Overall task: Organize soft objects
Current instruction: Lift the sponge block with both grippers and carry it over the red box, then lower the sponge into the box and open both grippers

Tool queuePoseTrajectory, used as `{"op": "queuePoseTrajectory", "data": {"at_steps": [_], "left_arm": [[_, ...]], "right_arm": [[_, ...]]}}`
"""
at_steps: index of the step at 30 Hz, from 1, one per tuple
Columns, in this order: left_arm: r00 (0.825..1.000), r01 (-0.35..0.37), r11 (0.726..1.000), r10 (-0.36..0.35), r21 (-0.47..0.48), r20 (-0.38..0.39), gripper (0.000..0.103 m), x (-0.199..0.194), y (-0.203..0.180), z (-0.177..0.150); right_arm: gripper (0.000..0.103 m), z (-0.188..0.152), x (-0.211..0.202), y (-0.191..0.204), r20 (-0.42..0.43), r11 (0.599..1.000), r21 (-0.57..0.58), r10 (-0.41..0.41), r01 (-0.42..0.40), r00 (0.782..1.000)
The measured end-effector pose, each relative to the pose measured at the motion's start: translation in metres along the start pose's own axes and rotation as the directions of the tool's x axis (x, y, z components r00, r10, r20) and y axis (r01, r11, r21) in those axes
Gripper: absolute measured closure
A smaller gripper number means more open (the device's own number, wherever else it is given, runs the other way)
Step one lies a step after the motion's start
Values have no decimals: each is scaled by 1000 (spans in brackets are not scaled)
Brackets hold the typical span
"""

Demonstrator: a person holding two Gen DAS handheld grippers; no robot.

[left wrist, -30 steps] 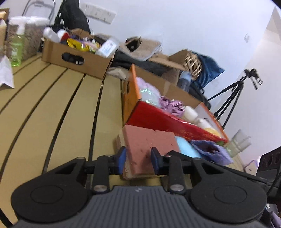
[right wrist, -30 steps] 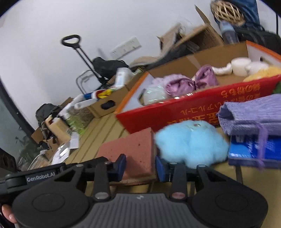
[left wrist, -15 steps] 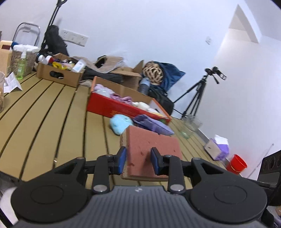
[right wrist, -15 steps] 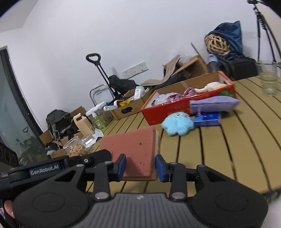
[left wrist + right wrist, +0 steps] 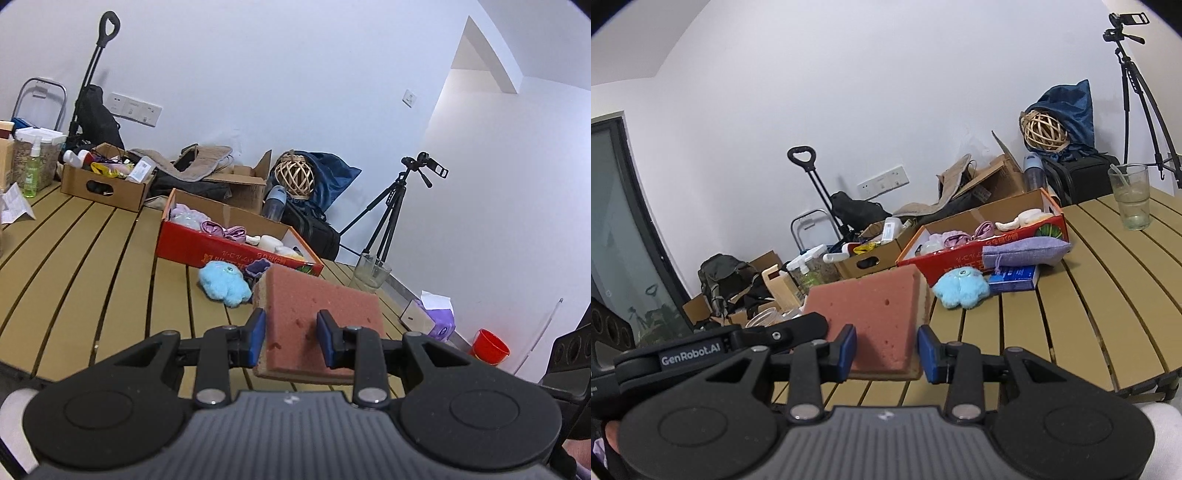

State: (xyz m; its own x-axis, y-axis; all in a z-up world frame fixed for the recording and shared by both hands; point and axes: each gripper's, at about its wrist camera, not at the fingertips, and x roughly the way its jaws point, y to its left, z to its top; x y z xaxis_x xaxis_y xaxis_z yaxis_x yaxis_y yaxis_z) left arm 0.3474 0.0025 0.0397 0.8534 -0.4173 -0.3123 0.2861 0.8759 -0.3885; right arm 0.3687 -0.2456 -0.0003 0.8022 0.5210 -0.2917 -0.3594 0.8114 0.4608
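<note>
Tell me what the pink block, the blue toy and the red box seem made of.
The pink block looks like sponge foam: matte, pitted with pores, on a tan backing layer. The blue toy looks like fuzzy plush. The red box looks like printed cardboard, brown inside.

Wrist views, table-level (both facing red box (image 5: 236, 254))

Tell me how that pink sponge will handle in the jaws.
The pink sponge looks porous, so it is probably light and squashy under the left gripper. It juts out level, suggesting some stiffness. Its rough, pitted surface should resist slipping.
</note>
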Motion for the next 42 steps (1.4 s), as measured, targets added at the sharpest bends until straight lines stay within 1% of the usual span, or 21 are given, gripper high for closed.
{"op": "queuePoseTrajectory", "data": {"at_steps": [4,7,10,13,15,18,20,23,24,26,27,30,31,32,33,34,35,36,37,40,42], "left_arm": [[1000,13,1000,-13,9,-11,72,32,2,18],[1000,22,1000,-21,18,-20,73,73,10,44],[998,34,999,-32,38,-47,73,127,23,79],[993,39,999,-38,6,-116,73,195,45,119],[988,21,1000,-24,-21,-156,73,235,58,138],[977,-9,1000,4,-25,-214,73,296,75,158],[961,-47,998,35,-34,-276,73,331,89,164],[933,-94,996,85,-7,-351,72,366,102,161],[922,-103,995,99,9,-375,72,374,105,158],[902,-115,993,121,40,-415,72,386,111,150],[891,-116,992,122,41,-437,72,391,114,145],[868,-115,992,122,44,-482,71,400,119,134],[861,-119,992,124,43,-493,71,403,120,130],[865,-131,991,134,40,-484,62,403,122,127],[864,-148,988,150,42,-481,50,403,123,127],[860,-157,987,155,36,-487,47,402,122,128],[857,-154,988,146,24,-494,45,399,122,130],[859,-148,989,137,16,-494,45,394,122,133],[864,-149,989,139,17,-484,44,387,120,137],[893,-137,989,144,48,-427,44,349,105,156],[912,-129,989,146,69,-384,43,324,93,169]], "right_arm": [[67,16,20,-15,2,1000,14,-14,14,1000],[67,44,51,-31,1,1000,7,-22,22,1000],[68,84,97,-49,-10,999,-24,-39,38,999],[68,122,149,-72,-46,999,-17,-47,46,998],[68,148,189,-93,-91,999,13,-47,49,995],[68,179,247,-120,-166,997,24,-67,72,984],[68,194,286,-137,-252,995,35,-82,94,964],[69,202,334,-157,-383,990,46,-103,131,918],[69,201,348,-163,-426,988,54,-106,142,899],[69,195,366,-174,-499,982,90,-98,164,861],[69,191,372,-178,-527,979,103,-97,176,845],[69,175,381,-182,-582,978,80,-111,192,806],[70,172,383,-182,-594,978,69,-119,198,796],[69,170,383,-183,-591,977,64,-125,201,797],[66,171,382,-181,-586,976,59,-135,208,799],[65,174,380,-178,-581,976,47,-147,214,800],[65,177,376,-173,-570,976,33,-159,215,806],[64,181,369,-167,-556,978,20,-164,210,815],[64,186,361,-163,-548,979,13,-164,204,820],[64,204,333,-150,-503,982,1,-161,186,849],[62,218,304,-137,-458,984,-15,-167,180,873]]}}
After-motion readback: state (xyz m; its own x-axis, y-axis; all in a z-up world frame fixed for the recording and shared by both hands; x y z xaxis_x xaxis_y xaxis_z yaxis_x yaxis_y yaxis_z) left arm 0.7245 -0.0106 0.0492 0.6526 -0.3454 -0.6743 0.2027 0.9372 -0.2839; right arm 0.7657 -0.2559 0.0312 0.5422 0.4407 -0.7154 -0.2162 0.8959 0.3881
